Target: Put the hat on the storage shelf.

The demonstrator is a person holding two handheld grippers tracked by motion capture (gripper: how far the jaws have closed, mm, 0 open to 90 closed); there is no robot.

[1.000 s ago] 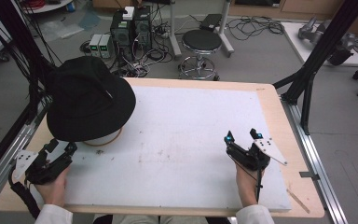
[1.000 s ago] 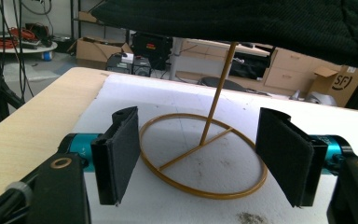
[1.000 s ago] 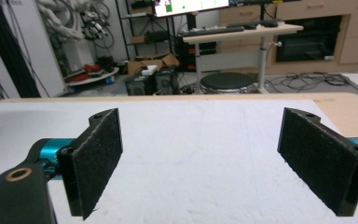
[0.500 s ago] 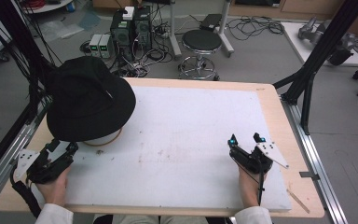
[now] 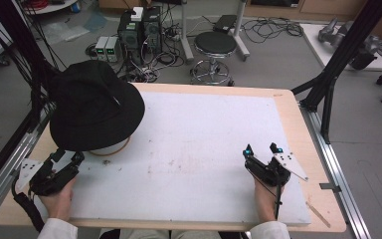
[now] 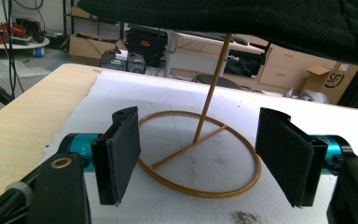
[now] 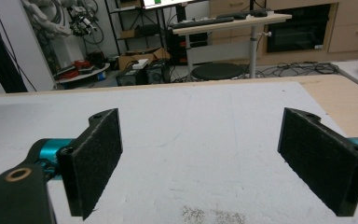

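High view | black hat sits on its gold wire stand at the worktop's far-left (untouched) | left gripper just short, jaws open | right gripper well apart, jaws open, 0 held | grasp not yet begun.

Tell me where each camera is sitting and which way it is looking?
High view: above the person's side, looking forward and down at the table; shows both hands, left gripper, right gripper.
Left gripper view: rides the left gripper, faces the gold stand under the black hat.
Right gripper view: rides the right gripper, looks over the white mat.
Shared: hat and stand, in the high and left gripper views.
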